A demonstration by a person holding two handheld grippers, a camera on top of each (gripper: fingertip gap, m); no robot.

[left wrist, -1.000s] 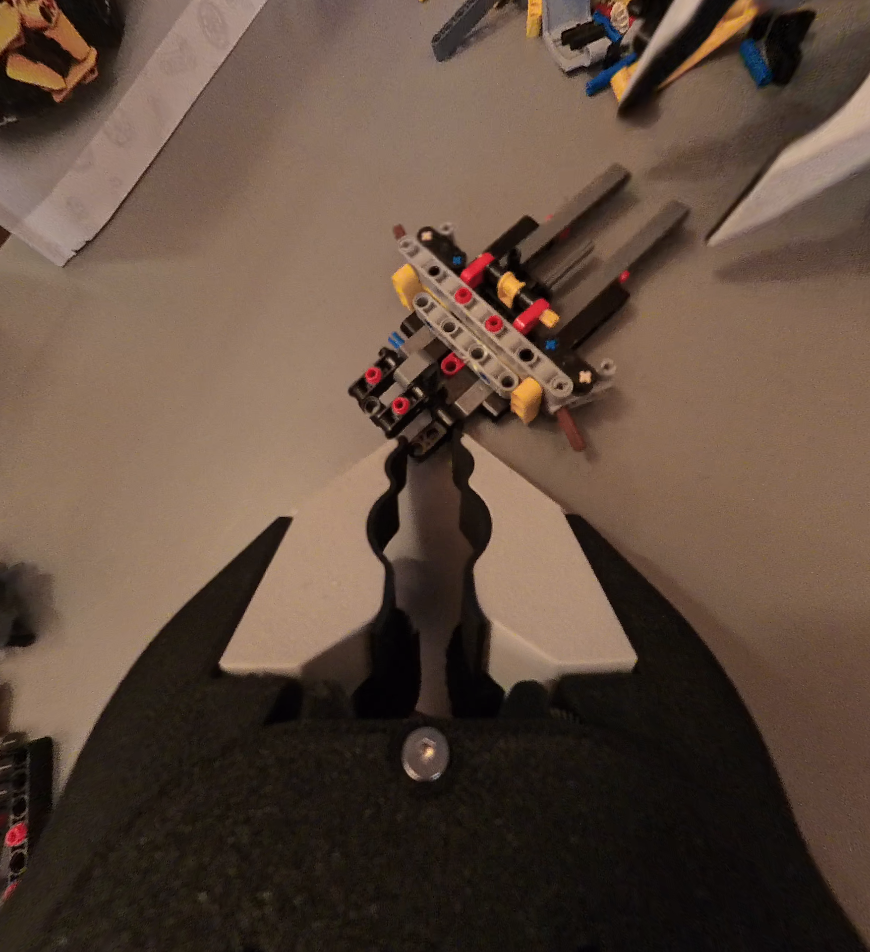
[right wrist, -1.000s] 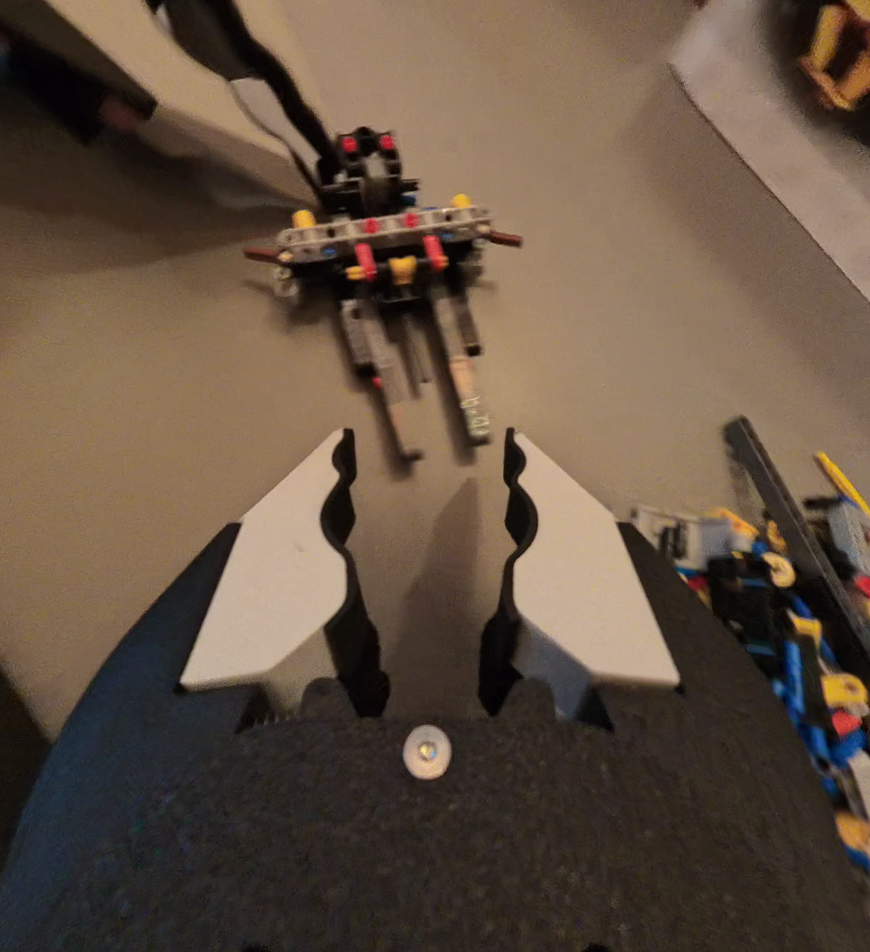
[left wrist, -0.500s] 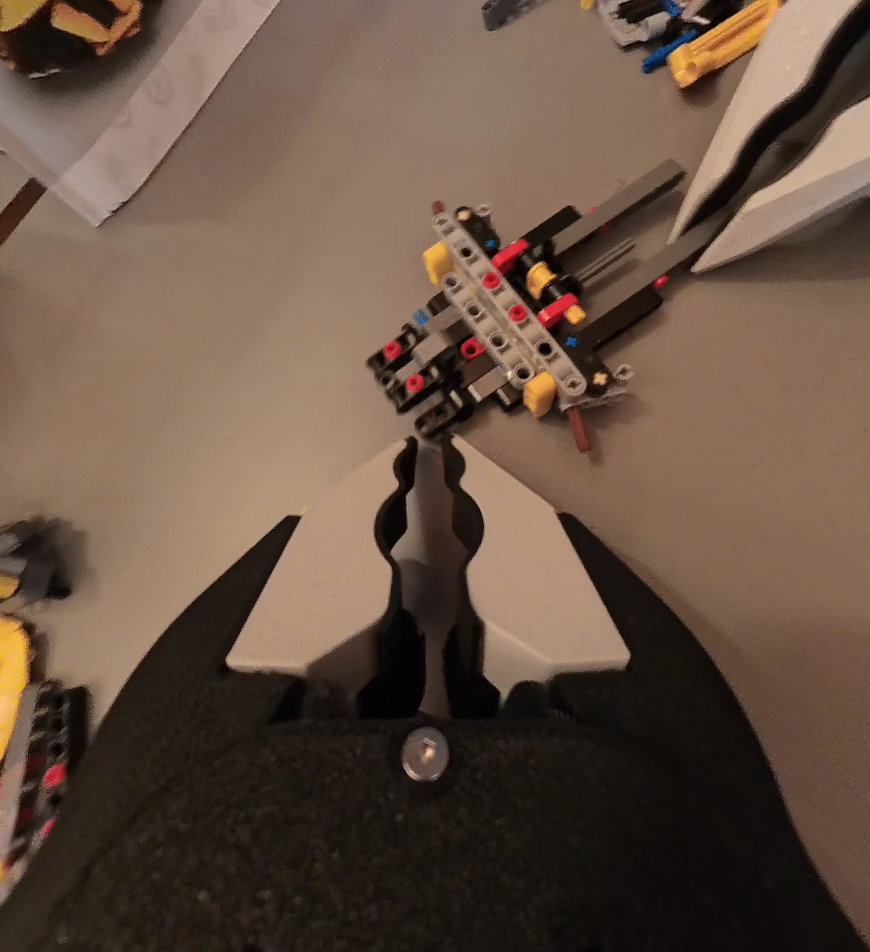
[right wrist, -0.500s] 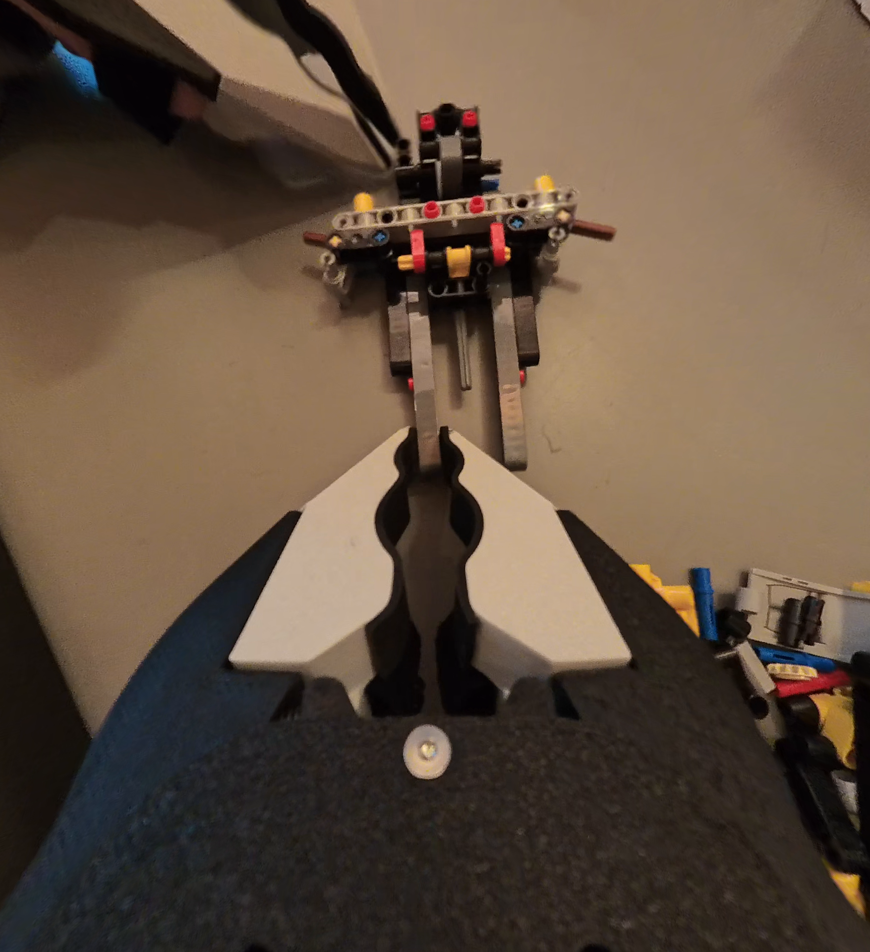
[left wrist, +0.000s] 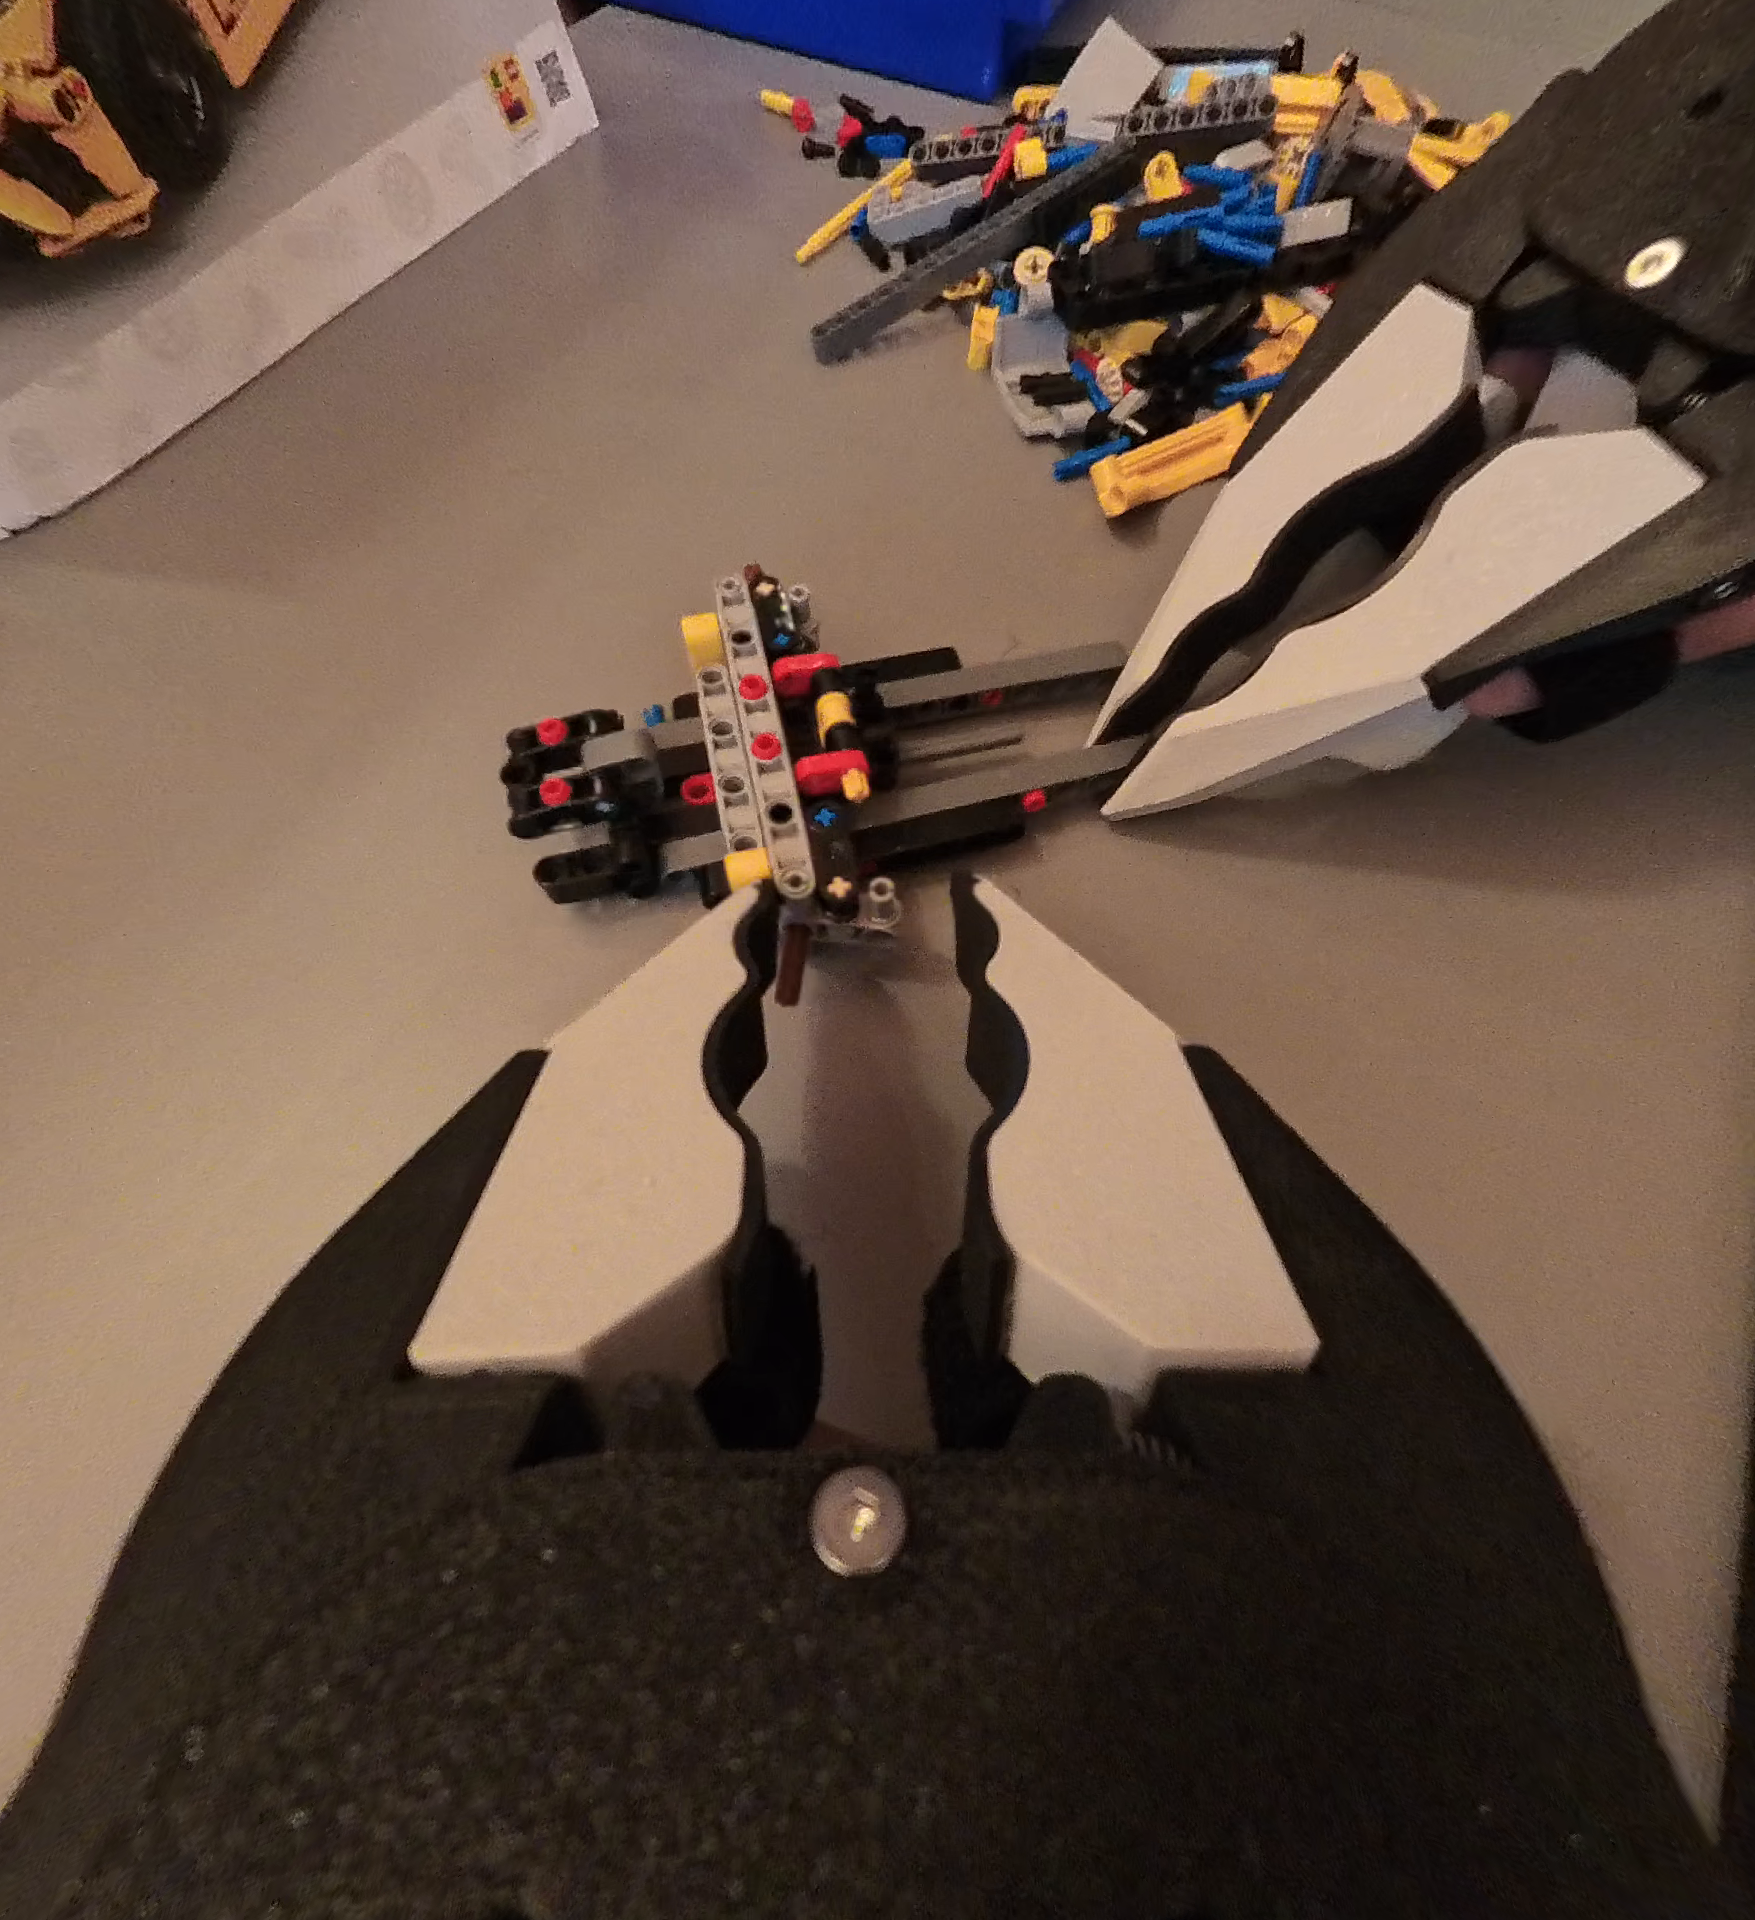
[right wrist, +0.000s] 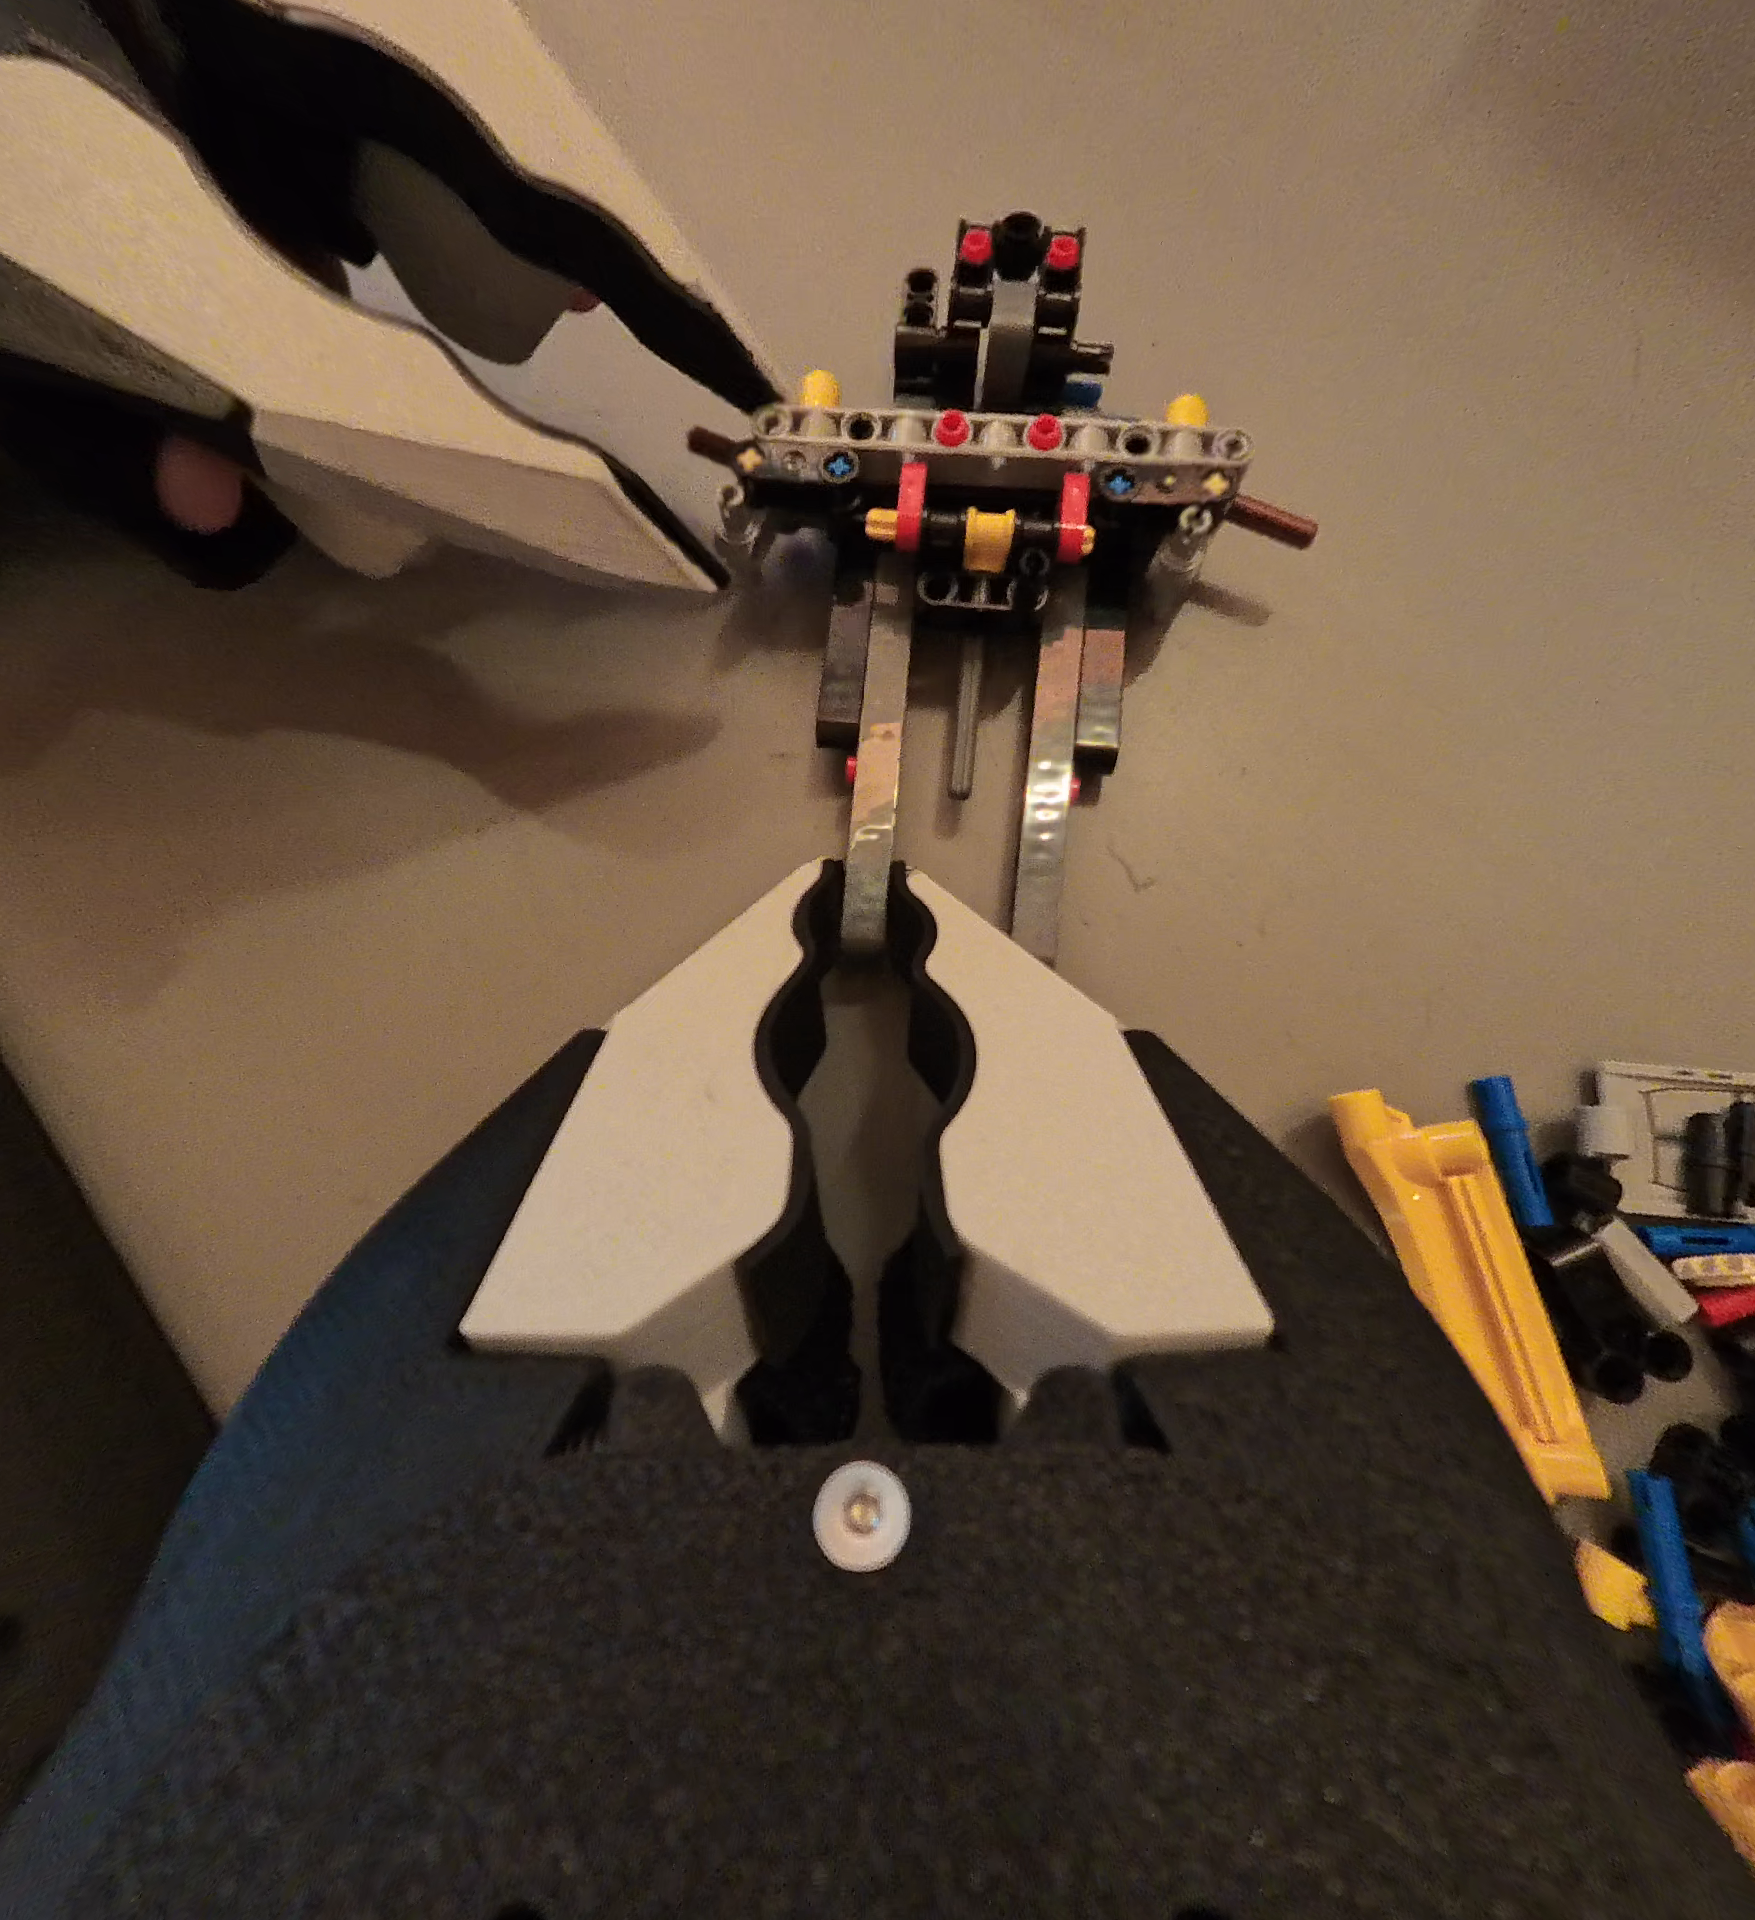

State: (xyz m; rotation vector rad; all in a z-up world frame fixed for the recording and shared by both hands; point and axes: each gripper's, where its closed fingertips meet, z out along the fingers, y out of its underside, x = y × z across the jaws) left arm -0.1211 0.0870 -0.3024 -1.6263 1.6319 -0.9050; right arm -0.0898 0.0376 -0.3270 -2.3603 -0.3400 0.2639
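A small brick-built assembly [left wrist: 759, 748] lies on the grey table: a light grey holed cross beam with red and yellow pins, a black block at one end, and two long dark grey beams at the other. My left gripper [left wrist: 857, 899] is open, its fingers on either side of the cross beam's near end, where a brown axle [left wrist: 790, 961] sticks out. My right gripper [right wrist: 868, 883] is shut on the tip of one long grey beam [right wrist: 878, 790]. The right gripper also shows in the left wrist view [left wrist: 1122, 769]. The left gripper shows in the right wrist view [right wrist: 738, 488].
A pile of loose yellow, blue and black parts [left wrist: 1143, 229] lies behind the assembly and shows beside my right gripper [right wrist: 1683, 1247]. A white booklet [left wrist: 229, 301] with a yellow and black model [left wrist: 21, 104] on it is far left. The table edge [right wrist: 21, 1143] runs along the left. My hands' fingertips stand some 7 centimetres from each other.
My left gripper let go of the black end, opened, and moved round to the cross beam's end. My right gripper closed on the long grey beam. The assembly turned on the table.
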